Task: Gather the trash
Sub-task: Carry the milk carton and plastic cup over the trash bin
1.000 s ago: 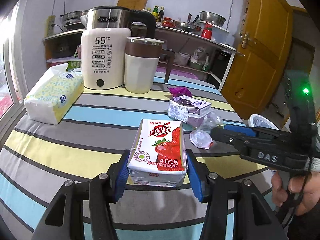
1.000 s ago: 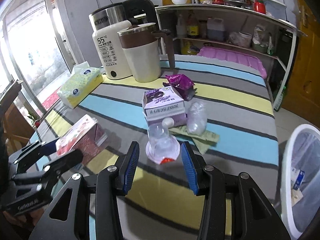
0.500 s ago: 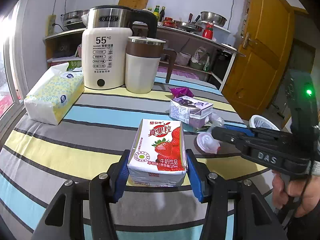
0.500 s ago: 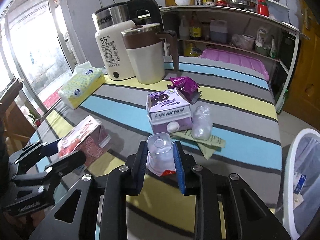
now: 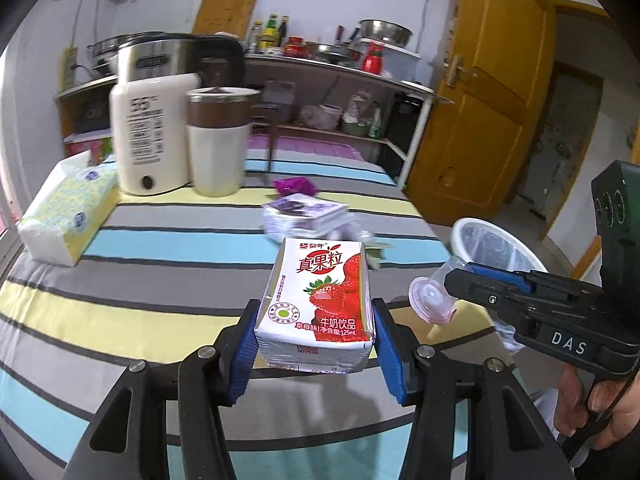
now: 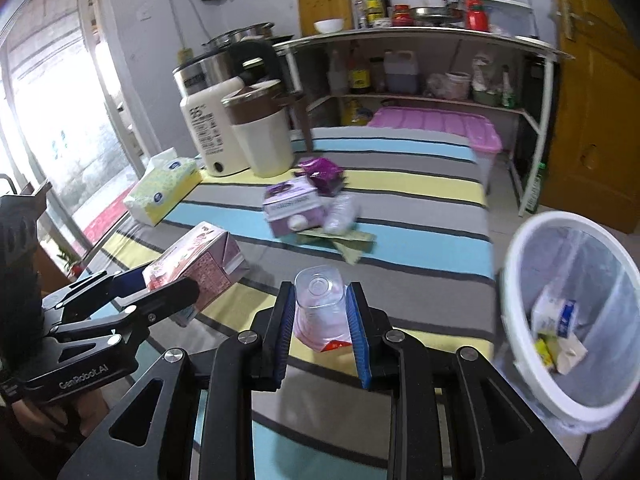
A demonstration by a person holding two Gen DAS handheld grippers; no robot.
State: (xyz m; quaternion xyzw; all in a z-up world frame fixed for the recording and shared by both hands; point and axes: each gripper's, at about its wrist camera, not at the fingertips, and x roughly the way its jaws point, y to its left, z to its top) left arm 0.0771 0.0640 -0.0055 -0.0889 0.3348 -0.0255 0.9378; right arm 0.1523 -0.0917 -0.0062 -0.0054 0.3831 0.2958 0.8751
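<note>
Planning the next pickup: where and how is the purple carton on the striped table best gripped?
Probably across its two long side walls, coming down from the near edge. The purple carton lies flat, boxy and wider than tall. A clear crumpled bottle crowds its right end, so the jaws should straddle the walls left of it.

The left tongs [image 5: 316, 344] point forward and downward, their blue pads [image 5: 245, 346] pressed on either side of a strawberry milk carton [image 5: 320, 304], clamped wide. The right tongs [image 6: 320, 330] sit to the right of them, also tilted down, their pads [image 6: 357, 336] squeezing a clear plastic cup [image 6: 320, 308] between them at a narrower spread. A hand [image 5: 596, 412] at the near right edge wraps the right tongs' handle, fingers curled round the trigger.
</note>
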